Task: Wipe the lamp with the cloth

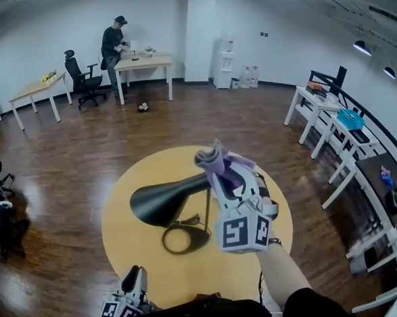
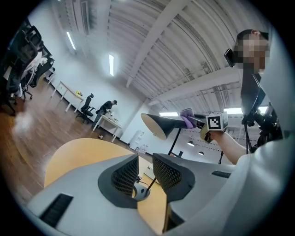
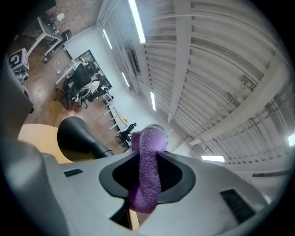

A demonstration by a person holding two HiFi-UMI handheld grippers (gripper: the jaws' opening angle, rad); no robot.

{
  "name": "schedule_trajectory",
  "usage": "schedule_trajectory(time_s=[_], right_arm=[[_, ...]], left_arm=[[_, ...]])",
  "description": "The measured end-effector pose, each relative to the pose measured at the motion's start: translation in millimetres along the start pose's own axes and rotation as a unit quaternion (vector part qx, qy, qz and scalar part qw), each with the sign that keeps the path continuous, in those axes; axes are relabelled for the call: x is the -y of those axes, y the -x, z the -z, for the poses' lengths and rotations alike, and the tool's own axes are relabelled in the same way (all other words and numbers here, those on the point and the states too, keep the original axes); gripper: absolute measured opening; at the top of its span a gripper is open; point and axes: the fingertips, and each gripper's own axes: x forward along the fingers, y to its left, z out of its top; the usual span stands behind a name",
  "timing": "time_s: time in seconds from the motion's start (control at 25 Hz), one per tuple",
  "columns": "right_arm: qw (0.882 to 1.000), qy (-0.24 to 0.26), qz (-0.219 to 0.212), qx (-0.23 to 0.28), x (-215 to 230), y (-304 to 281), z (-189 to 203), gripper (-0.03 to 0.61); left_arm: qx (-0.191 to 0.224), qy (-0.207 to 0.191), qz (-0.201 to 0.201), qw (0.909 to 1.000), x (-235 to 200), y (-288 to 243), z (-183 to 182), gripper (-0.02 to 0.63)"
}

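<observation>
The lamp (image 1: 162,201) stood on the round yellow counter (image 1: 129,274), its black cone shade tipped toward the left and its ring base (image 1: 185,239) flat on the top. That left the long upper flank of the shade easy to reach from above.

The right gripper (image 1: 221,176) was clamped on the purple cloth (image 1: 212,157). A thick fold stuck out past the jaws, so the soft pile rather than hard plastic would meet the lamp. It was held up at the narrow end of the shade, where the shade joins the stem. I could not tell whether the cloth was actually touching.

The left gripper (image 1: 134,279) sat low by the near edge of the counter, its jaws slightly apart with nothing between them. It pointed toward the base, and I took it to be kept clear, ready to steady the lamp if needed.
</observation>
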Motion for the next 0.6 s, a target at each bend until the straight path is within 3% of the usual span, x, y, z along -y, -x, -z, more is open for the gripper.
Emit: schedule_trajectory(time_s=[0.32,0.44,0.6], right_arm=[[1.000,0.005,0.007,0.006,-3,-4,3,0.098],[1.000,0.005,0.002,0.012,-4,-4,3,0.098],[0.999,0.013,-0.016,0.024,-6,-1,3,0.098]], left_arm=[[-0.004,-0.006,-0.021,0.9997,-13,10,6,0.078],[-0.001,-0.042,0.005,0.9991,-5,-14,-13,0.078],[0.039,-0.101,0.057,0.9925,30,-63,-68,0.079]])
